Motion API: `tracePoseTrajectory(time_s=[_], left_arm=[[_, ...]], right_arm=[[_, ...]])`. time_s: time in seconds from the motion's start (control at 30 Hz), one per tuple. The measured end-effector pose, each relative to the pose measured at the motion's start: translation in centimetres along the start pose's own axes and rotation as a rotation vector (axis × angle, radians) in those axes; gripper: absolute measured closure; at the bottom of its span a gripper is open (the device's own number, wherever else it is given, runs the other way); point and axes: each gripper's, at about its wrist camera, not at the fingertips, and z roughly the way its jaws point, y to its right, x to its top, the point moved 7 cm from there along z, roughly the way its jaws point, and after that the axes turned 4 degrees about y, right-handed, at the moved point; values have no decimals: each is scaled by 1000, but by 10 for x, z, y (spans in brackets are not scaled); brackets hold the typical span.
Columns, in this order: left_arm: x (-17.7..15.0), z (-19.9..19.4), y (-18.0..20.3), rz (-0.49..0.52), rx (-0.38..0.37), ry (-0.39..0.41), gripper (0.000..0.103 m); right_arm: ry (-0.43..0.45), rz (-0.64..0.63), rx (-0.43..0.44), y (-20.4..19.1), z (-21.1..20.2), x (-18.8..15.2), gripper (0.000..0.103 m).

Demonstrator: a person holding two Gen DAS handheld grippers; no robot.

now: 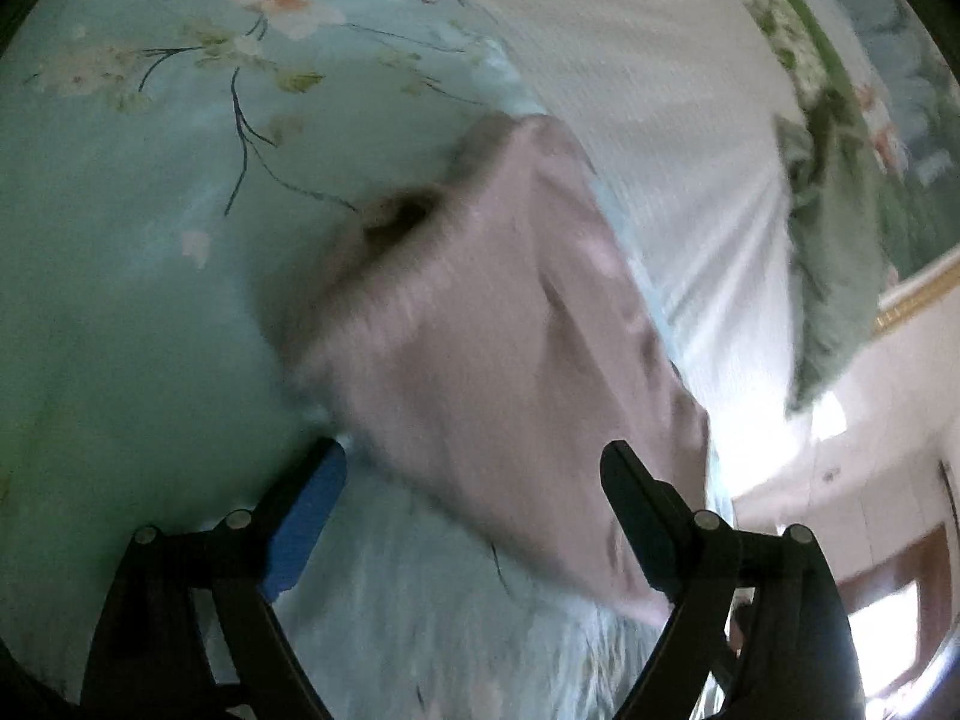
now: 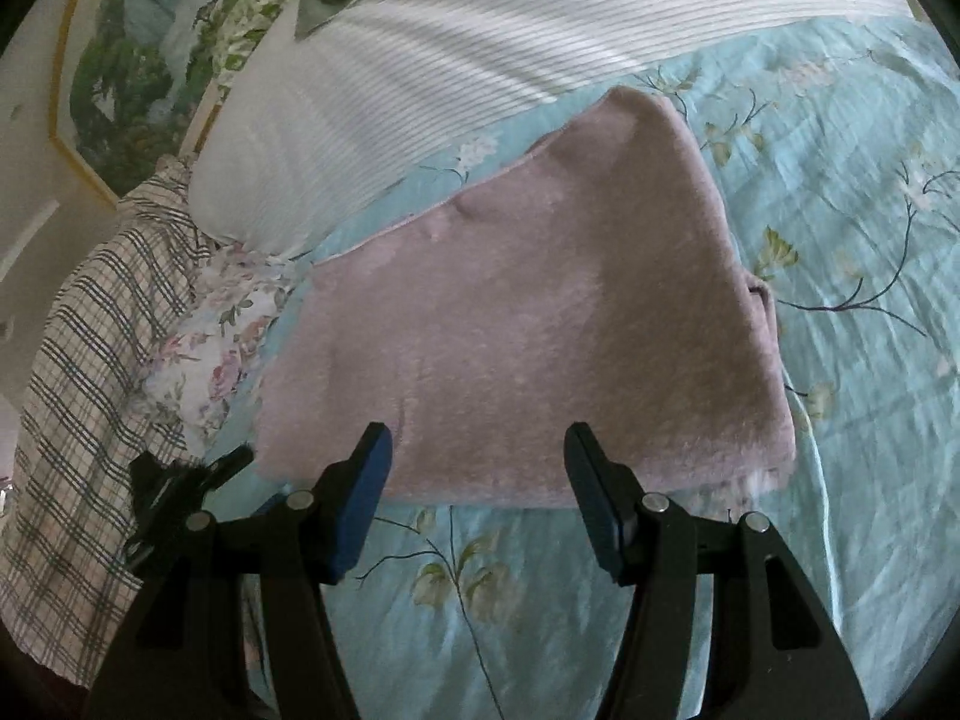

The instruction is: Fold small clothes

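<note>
A pink fleecy garment point(image 2: 540, 312) lies folded into a thick pad on the light blue flowered bedsheet point(image 2: 840, 300). My right gripper point(image 2: 478, 432) hovers over the pad's near edge, open, and its pads point(image 2: 366, 480) press on nothing. In the left wrist view the same pink garment point(image 1: 480, 312) is blurred by motion, with a dark fold opening at its far left end. My left gripper point(image 1: 474, 450) stands wide open over the garment's near corner, its blue pad point(image 1: 306, 516) clear of the cloth. Neither gripper holds anything.
A white ribbed cover point(image 2: 420, 60) lies behind the garment. A plaid cloth point(image 2: 78, 390) and a flowered cloth point(image 2: 222, 330) lie to its left, with a black part point(image 2: 174, 480) beside them. A green pillow point(image 1: 828, 240) and a framed painting point(image 2: 132, 60) stand at the bed's head.
</note>
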Motion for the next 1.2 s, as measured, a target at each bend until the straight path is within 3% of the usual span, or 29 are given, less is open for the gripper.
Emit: tracePoseTrajectory(time_s=[0.13,0.17,0.23,0.27,0.3,0.37,0.5,0.63,0.8,0.9,1.0,1.2], left_arm=[[24,16,2,-1,49,69,20],[27,19,2,2,57,79,29],[33,28,6,30,63,74,61],[34,34,10,42,50,51,87],[35,36,13,47,42,45,95],[37,32,26,104,39,63,99],[21,24,94,320,-12,81,98],[-23,32,161,545,-65,48,98],[-98,72,200,840,-23,-36,98],[-124,91,194,920,1,-83,98],[-130,95,188,918,-6,-108,98],[-124,85,189,888,-50,-100,98]], right_arm=[[5,6,1,-2,1,3,42],[4,6,6,-2,2,6,42],[5,2,14,-3,5,12,42],[7,-2,14,-3,7,16,42],[6,-4,16,-2,9,20,42],[6,-7,18,1,15,30,42],[3,11,41,9,22,51,42],[-41,67,131,16,34,71,42],[-119,89,185,20,56,87,40],[-177,151,248,25,78,92,21],[-222,174,270,26,105,97,21],[-305,136,219,18,168,108,21]])
